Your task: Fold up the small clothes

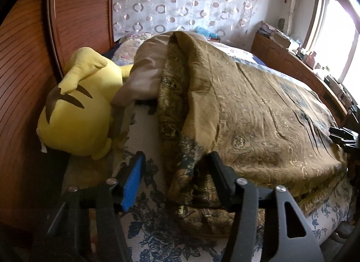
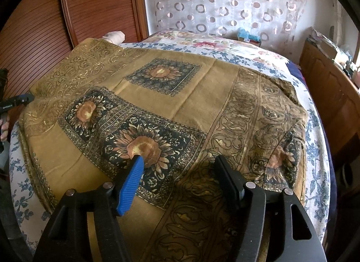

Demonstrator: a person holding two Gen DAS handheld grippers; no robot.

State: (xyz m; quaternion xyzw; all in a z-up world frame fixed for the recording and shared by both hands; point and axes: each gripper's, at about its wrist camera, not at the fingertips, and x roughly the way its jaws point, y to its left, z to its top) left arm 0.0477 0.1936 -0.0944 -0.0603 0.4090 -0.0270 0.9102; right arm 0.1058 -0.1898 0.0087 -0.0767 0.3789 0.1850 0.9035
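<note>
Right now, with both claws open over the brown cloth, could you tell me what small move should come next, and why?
Probably lower the left claw and close it on the cloth edge between its fingers. Both claws are open and hold nothing; the right claw hovers over the flat middle, so the bunched left edge seems the easier grip.

Cloth [image 2: 180, 108] is lying spread on the bed [image 2: 319, 156], plush toy [image 1: 76, 108] lying left of it against the headboard [image 1: 20, 81], curtain [image 2: 225, 0] hanging behind.

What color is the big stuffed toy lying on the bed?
The stuffed toy is yellow with dark brown stripes, clearest in the left wrist view.
</note>
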